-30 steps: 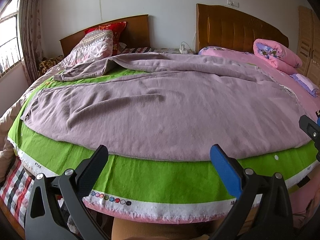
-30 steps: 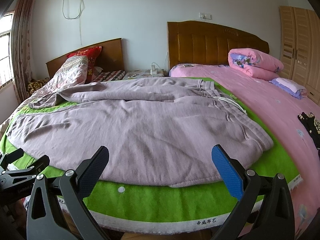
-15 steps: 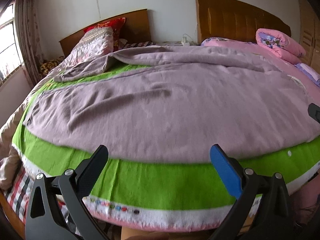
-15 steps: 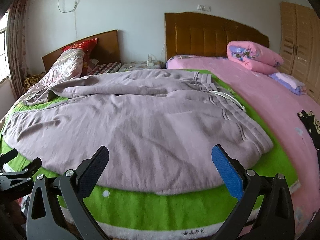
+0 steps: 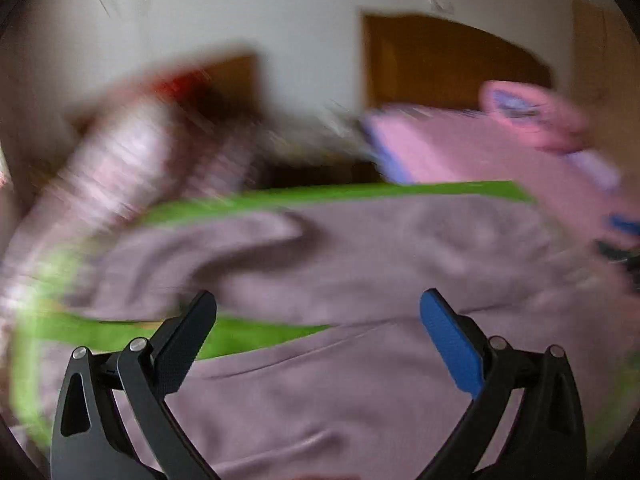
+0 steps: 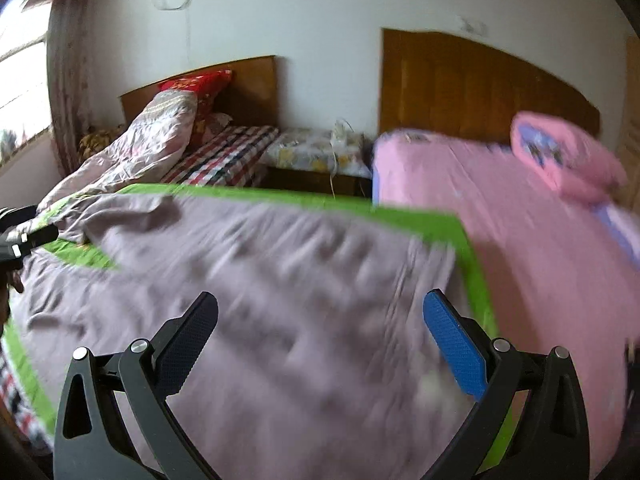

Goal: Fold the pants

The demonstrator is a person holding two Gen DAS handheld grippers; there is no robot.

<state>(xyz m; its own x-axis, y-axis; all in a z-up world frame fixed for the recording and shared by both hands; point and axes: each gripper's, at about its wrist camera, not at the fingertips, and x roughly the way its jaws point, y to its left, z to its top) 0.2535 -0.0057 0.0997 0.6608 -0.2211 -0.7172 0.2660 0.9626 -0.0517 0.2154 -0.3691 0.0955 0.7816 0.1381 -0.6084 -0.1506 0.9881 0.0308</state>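
The mauve pants [image 5: 360, 264] lie spread on a green cloth [image 5: 256, 332] on the bed; both views are blurred by motion. My left gripper [image 5: 318, 312] is open and empty above the pants' near part. The pants fill the right wrist view [image 6: 280, 300], with the waistband end toward the right [image 6: 432, 264]. My right gripper [image 6: 320, 314] is open and empty over them. The left gripper's tip shows at the left edge of the right wrist view [image 6: 24, 236].
A pink bedsheet [image 6: 540, 248] lies to the right, with a rolled pink quilt [image 6: 568, 156] by the wooden headboard [image 6: 480, 88]. A second bed with a folded quilt [image 6: 140, 148] and red pillow [image 6: 196, 84] stands at the back left. A bedside stand [image 6: 316, 156] sits between them.
Both grippers have moved up and forward over the bed, so I look down on the pants from higher and closer. Both stay open and empty.
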